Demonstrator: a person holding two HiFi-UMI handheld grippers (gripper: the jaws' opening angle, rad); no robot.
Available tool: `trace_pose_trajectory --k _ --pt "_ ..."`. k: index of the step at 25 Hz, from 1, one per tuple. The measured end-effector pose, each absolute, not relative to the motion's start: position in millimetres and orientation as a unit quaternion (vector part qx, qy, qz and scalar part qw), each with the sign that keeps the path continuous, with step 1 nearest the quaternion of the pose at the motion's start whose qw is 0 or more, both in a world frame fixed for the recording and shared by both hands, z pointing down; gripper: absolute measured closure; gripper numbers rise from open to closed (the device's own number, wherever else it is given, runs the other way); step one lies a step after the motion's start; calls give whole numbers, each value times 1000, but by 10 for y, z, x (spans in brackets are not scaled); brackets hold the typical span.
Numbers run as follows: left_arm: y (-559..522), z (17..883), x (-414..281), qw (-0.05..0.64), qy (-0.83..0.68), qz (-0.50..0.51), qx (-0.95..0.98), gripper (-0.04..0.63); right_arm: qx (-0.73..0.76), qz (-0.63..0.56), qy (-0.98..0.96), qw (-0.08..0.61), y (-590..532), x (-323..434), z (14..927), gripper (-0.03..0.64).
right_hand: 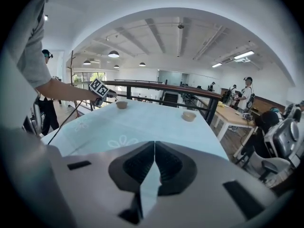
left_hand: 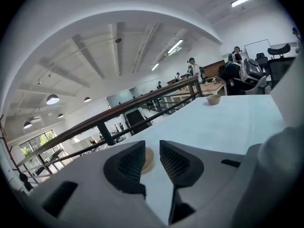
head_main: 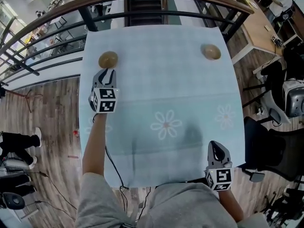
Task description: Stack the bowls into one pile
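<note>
Ok so your left gripper (head_main: 107, 71) is just short of the small round tan bowl (head_main: 108, 59) at the far left corner of the table with the pale blue flower-print cloth (head_main: 161, 80). Its jaws are parted a moderate way with nothing in them. In the left gripper view the bowl's rim shows through the gap, just past the tips, and I don't think it's touching yet. The other small tan bowl (head_main: 211, 52) is way over at the far right corner, so nothing's stacked so far.

My two cents on the grab: that gap looks too narrow to take the whole bowl, so go for the wall. Put one jaw inside the near rim and one outside, then pinch. The bowl looks light and will probably skate on the cloth if you nudge it, and it's close to the far edge. So only close once the rim is properly between the pads.

Your right gripper (head_main: 214, 145) is by the near right edge, jaws pressed together and empty.
</note>
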State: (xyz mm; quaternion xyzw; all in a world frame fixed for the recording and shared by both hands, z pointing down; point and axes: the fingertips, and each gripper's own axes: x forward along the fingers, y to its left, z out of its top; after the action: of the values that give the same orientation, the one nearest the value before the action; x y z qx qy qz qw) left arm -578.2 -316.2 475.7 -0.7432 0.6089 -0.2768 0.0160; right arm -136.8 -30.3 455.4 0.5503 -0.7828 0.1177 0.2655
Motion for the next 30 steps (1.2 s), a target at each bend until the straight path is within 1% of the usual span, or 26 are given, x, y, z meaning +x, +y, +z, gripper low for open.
trace_pose_trajectory --k 13,21,30 --pt "-3681 5532 -6015 6 577 -360 -733 503 548 138 -765 311 -344 -1358 4801 589" --pt "-3851 5851 -6150 -2 552 -411 -726 503 551 147 -760 313 -458 -1390 4890 589" --pt "-3922 6014 -6107 20 523 -466 -714 506 562 150 -751 312 -353 -1271 4891 589"
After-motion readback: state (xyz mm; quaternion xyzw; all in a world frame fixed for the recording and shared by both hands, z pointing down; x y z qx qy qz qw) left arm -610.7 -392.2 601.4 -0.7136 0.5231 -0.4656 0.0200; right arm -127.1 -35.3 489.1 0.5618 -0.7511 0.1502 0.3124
